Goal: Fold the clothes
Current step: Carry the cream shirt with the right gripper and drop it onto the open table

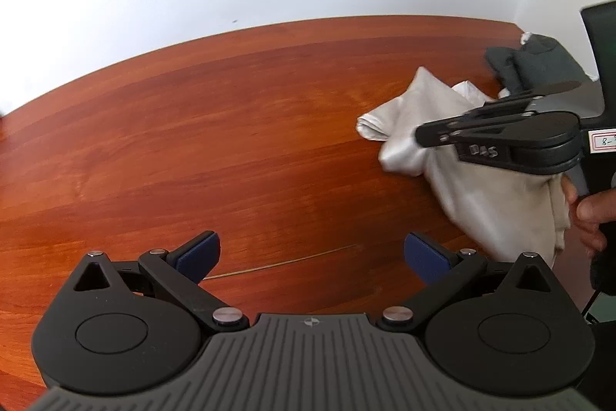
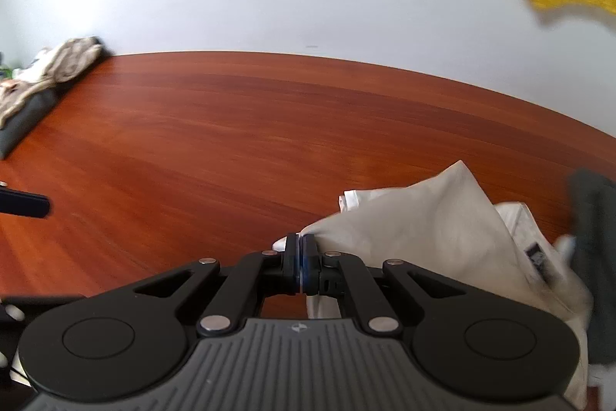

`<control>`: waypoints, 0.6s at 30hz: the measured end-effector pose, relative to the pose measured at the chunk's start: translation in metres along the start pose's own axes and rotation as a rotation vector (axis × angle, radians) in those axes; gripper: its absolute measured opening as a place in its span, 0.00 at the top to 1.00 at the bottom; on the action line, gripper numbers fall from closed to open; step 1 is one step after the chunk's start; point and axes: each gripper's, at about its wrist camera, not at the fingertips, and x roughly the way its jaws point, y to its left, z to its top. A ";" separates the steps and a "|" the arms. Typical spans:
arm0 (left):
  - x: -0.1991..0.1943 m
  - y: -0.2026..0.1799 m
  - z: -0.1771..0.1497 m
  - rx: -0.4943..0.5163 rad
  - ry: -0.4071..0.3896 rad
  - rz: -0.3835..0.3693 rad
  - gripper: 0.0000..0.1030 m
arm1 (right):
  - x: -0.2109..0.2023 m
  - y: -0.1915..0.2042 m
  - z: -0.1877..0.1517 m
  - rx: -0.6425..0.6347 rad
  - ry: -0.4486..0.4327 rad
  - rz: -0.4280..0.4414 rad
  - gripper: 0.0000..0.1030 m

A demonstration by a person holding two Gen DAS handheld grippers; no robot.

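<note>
Crumpled cream cotton garment (image 2: 442, 234) on the reddish wooden desk (image 2: 231, 141): right gripper (image 2: 300, 259) fingers pinch its near-left edge; left gripper (image 1: 312, 253), fingers wide, stands well left of it.

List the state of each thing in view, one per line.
Left tongs: open, empty, above bare table.
Right tongs: shut on an edge of the white garment.
White garment: crumpled, unfolded, partly lifted off the table.
Dark grey garment: bunched, lying beyond the white one.
Pile of clothes: stacked at the table's far left end.
Table: bare in the middle.
</note>
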 end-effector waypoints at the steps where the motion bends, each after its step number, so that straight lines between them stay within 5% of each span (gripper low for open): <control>1: -0.001 0.009 -0.002 -0.001 0.001 0.002 0.00 | 0.008 0.019 0.006 -0.017 0.004 0.019 0.99; 6: -0.005 0.042 -0.010 0.005 0.003 0.014 0.00 | 0.021 0.088 0.017 -0.066 0.008 0.084 0.99; 18: -0.014 0.081 -0.020 0.015 -0.001 0.033 0.00 | 0.034 0.167 0.021 -0.098 0.008 0.151 0.97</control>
